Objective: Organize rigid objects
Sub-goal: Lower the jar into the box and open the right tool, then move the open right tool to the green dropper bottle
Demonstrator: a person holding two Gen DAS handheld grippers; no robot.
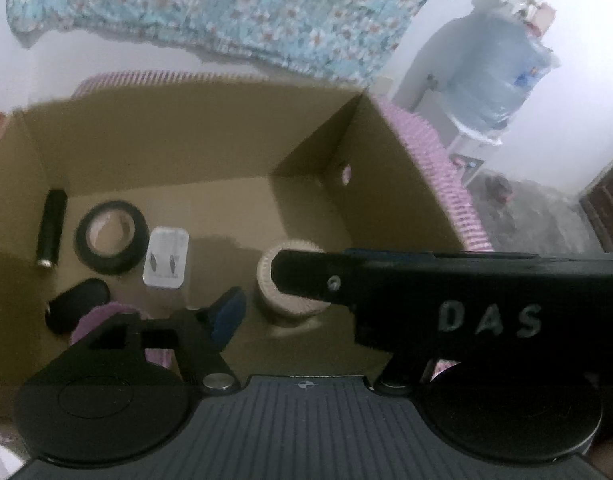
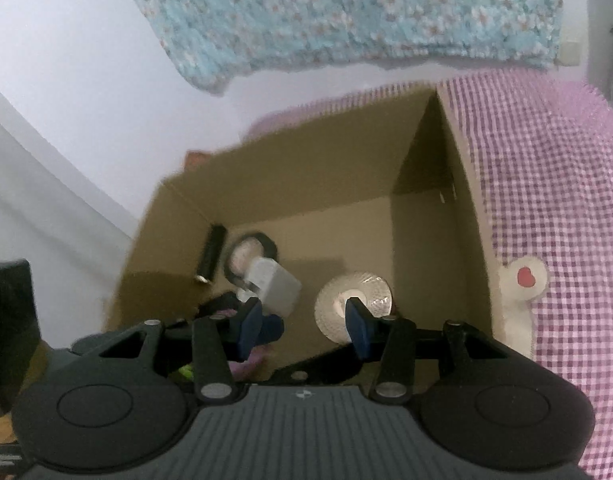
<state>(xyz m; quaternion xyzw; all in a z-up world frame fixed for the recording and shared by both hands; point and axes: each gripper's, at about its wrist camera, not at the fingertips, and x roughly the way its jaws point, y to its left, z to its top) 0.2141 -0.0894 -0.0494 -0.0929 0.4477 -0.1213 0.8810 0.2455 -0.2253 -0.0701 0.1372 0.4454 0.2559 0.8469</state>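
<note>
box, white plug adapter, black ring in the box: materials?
Box: brown corrugated cardboard, matte, folded corner seams. Plug adapter: likely smooth white plastic with dark prongs. Black ring: probably a roll of matte black tape with a pale core; too blurred to confirm.

Purple object (image 1: 106,320) half hidden behind left gripper's fingers (image 1: 226,314), identity unclear

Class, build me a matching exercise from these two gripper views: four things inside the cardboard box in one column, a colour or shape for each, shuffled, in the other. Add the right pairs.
Things
1. tape roll
2. plug adapter
3. cylinder
4. spool

Descriptions
A. white, flat-sided block
B. beige, stands upright
C. black ring, hollow middle
D. black, slim, lies by the box's left wall

Pairs: 1-C, 2-A, 3-D, 4-B
</note>
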